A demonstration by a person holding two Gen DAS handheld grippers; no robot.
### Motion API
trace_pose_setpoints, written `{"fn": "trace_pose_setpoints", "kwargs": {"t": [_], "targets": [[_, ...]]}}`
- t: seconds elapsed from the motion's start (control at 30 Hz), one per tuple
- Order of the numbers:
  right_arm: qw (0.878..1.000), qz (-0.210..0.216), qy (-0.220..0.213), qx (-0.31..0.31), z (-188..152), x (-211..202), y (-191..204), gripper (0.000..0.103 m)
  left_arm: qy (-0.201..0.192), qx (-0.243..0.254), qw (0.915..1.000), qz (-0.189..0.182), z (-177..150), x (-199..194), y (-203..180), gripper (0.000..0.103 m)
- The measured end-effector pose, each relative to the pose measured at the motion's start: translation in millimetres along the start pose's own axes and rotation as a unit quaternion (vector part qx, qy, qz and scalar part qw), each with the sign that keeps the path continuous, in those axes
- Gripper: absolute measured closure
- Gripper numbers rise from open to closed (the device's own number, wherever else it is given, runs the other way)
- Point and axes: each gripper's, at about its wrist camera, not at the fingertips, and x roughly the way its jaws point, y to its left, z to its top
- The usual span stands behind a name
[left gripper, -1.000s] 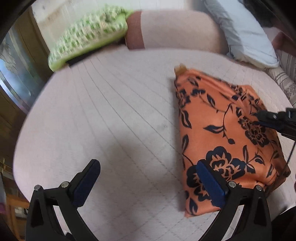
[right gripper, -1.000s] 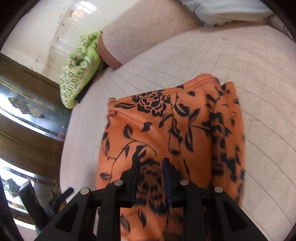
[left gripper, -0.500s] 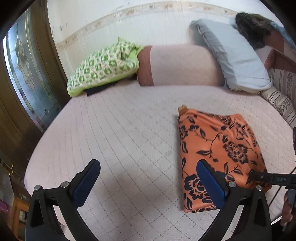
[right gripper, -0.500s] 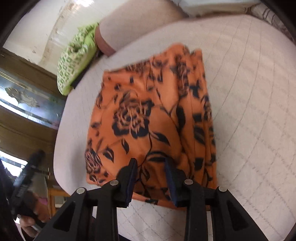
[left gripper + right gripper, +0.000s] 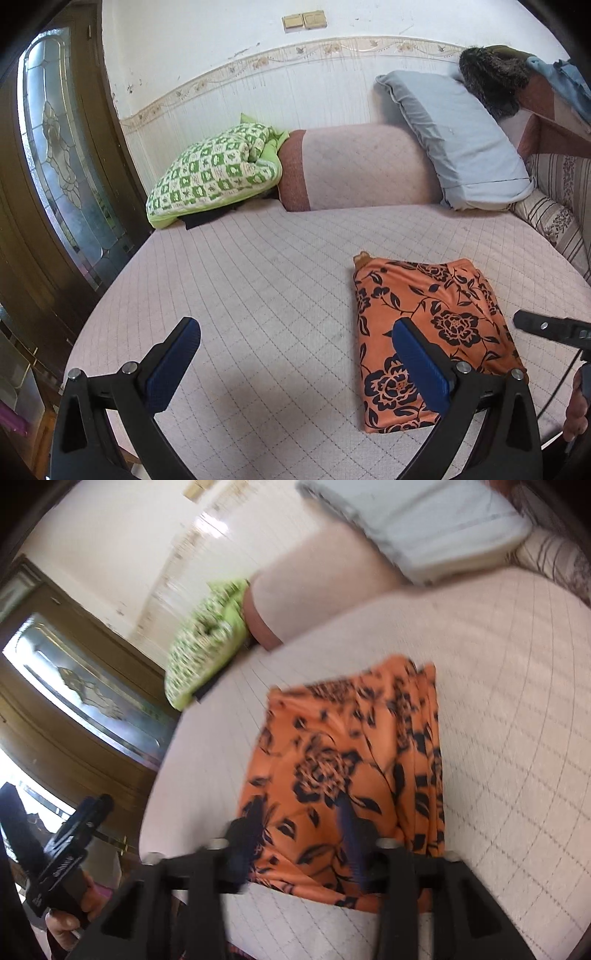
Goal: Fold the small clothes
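An orange garment with a black flower print (image 5: pixel 432 332) (image 5: pixel 347 760) lies folded into a compact rectangle on the pale quilted bed (image 5: pixel 240 295). My left gripper (image 5: pixel 295 350) hangs open above the bed, to the left of the garment, with nothing between its blue pads. In the blurred right wrist view my right gripper (image 5: pixel 299 838) hovers over the garment's near edge; its jaws are opening and hold no cloth. The right gripper's dark body (image 5: pixel 550 328) shows at the right edge of the left wrist view.
A green checked cushion (image 5: pixel 218 177), a pink bolster (image 5: pixel 362 170) and a grey-blue pillow (image 5: pixel 454 140) line the wall at the back. A wooden door with patterned glass (image 5: pixel 55 166) stands left. A striped cushion (image 5: pixel 561 206) sits at the far right. A hand holds the left gripper (image 5: pixel 66 864).
Both grippers have risen and drawn back from the garment, so more of the room shows. The right jaws, nearly shut on the cloth before, have spread apart and let it go.
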Motion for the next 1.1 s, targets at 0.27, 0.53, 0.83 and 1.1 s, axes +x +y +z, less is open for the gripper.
{"fn": "trace_pose_setpoints", "kwargs": {"t": [0.27, 0.53, 0.83, 1.1], "targets": [[0.997, 0.031, -0.06, -0.035, -6, -32, 16, 0.039, -0.007, -0.001, 1.0, 0.002, 4, -8, 5, 0.0], [0.996, 0.038, -0.08, -0.026, -9, -43, 12, 0.039, -0.013, -0.002, 0.9999, 0.001, 6, -14, 9, 0.0], [0.995, 0.035, -0.083, -0.032, -10, -41, 13, 0.039, -0.008, -0.006, 0.9999, 0.002, 5, -12, 10, 0.0], [0.995, 0.033, -0.089, -0.03, -8, -41, 9, 0.039, -0.003, -0.005, 1.0, 0.004, 4, -9, 7, 0.0]]}}
